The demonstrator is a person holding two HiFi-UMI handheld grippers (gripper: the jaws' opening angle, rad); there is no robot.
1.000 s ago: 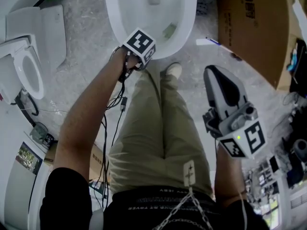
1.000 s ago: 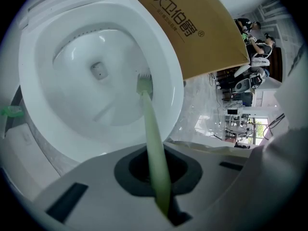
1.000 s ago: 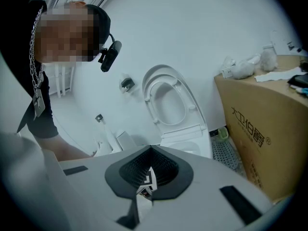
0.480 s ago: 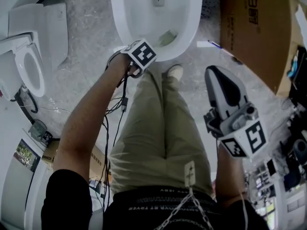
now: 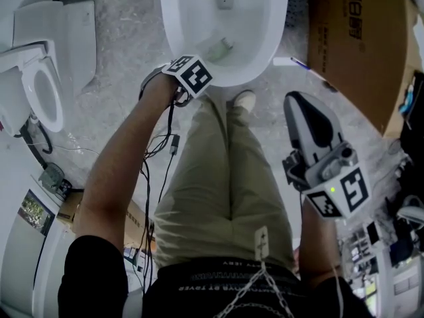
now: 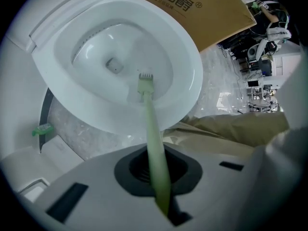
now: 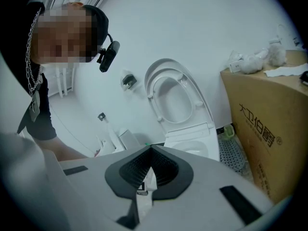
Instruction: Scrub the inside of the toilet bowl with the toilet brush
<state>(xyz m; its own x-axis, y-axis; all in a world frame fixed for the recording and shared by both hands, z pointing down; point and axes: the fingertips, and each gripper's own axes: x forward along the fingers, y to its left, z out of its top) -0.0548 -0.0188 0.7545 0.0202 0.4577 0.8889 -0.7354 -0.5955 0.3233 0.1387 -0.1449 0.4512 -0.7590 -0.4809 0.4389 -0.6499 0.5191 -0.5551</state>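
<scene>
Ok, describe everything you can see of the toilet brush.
The toilet brush is pale green and looks plastic: a long slim handle ending in a small rectangular head with short bristles. The left gripper is shut on the handle's near end. The head reaches down inside the white toilet bowl, against its inner wall beside the drain hole.

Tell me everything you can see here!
White ceramic toilet bowl: one, white, ahead.
Pale green plastic toilet brush: one, green, head inside the bowl.
Brown cardboard box: one, brown, right of the bowl.
Second white toilet: one, white, far left.
Black cables: several, black, by the left arm.
Khaki trousers: one pair, tan, centre.
Left tongs: one, white, shut on the brush.
Right tongs: one, white, shut, at the right.
</scene>
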